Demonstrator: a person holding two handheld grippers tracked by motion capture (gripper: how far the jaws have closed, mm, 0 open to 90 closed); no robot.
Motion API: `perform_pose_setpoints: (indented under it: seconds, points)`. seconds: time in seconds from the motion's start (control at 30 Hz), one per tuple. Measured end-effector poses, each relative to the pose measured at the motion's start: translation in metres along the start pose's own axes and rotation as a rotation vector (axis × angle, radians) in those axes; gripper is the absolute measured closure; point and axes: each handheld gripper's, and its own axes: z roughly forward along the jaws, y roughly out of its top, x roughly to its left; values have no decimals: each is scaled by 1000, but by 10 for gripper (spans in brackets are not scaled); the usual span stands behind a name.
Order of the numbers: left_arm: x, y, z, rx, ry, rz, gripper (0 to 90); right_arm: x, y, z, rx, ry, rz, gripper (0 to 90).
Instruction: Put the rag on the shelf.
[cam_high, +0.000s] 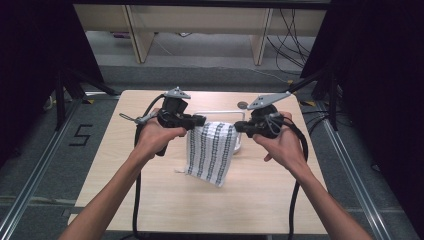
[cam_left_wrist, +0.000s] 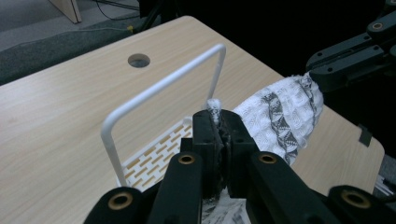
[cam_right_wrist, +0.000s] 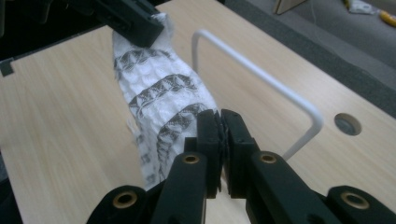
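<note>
A white cloth (cam_high: 211, 152) with dark patterned stripes hangs above the wooden table (cam_high: 150, 195), held up by its top corners. My left gripper (cam_high: 199, 120) is shut on the cloth's top left corner. My right gripper (cam_high: 240, 127) is shut on the top right corner. In the left gripper view the cloth (cam_left_wrist: 280, 116) stretches from my left gripper (cam_left_wrist: 219, 122) to the other gripper. In the right gripper view the cloth (cam_right_wrist: 163, 93) runs from my right gripper (cam_right_wrist: 220, 120) to the far one. A white wire rack (cam_high: 220, 112) stands just behind the cloth, its rail (cam_left_wrist: 163, 86) level with the cloth's top.
The rack's slotted white base (cam_left_wrist: 154, 158) lies on the table under the rail (cam_right_wrist: 261, 74). A round cable hole (cam_high: 242, 105) sits near the table's far edge. Black curtains flank the table, and wooden furniture legs (cam_high: 137, 35) stand on the floor beyond.
</note>
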Motion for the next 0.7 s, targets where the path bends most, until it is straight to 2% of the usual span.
perform_pose_setpoints:
  seconds: [0.03, 0.07, 0.1, 0.23, 0.27, 0.33, 0.37, 0.5, 0.53, 0.7]
  points:
    - [1, 4, -1, 3, 2, 4, 854, -3, 4, -2, -4, -6, -2, 877]
    - [0, 9, -2, -18, 10, -12, 854, -6, 10, -5, -15, -7, 17, 877]
    - [-1, 13, -2, -22, 15, -10, 854, -9, 13, -6, -17, -21, 5, 877]
    - [-1, 22, -4, -40, 29, -12, 854, -16, 23, -7, -26, -42, 22, 877]
    - [0, 29, -5, -49, 38, -10, 854, -19, 26, -7, -32, -45, 21, 877]
    - [0, 34, -5, -62, 39, -24, 854, -20, 28, -7, -34, -48, 18, 877]
    - [1, 36, -5, -65, 40, -28, 854, -22, 30, -7, -46, -52, 38, 877]
    - [0, 45, -3, -82, 43, -37, 854, -32, 38, -10, -67, -71, 22, 877]
    - [0, 49, -2, -90, 46, -42, 854, -36, 43, -11, -84, -81, 43, 877]
    - [4, 56, 2, -94, 55, -48, 853, -44, 51, -12, -92, -107, 30, 877]
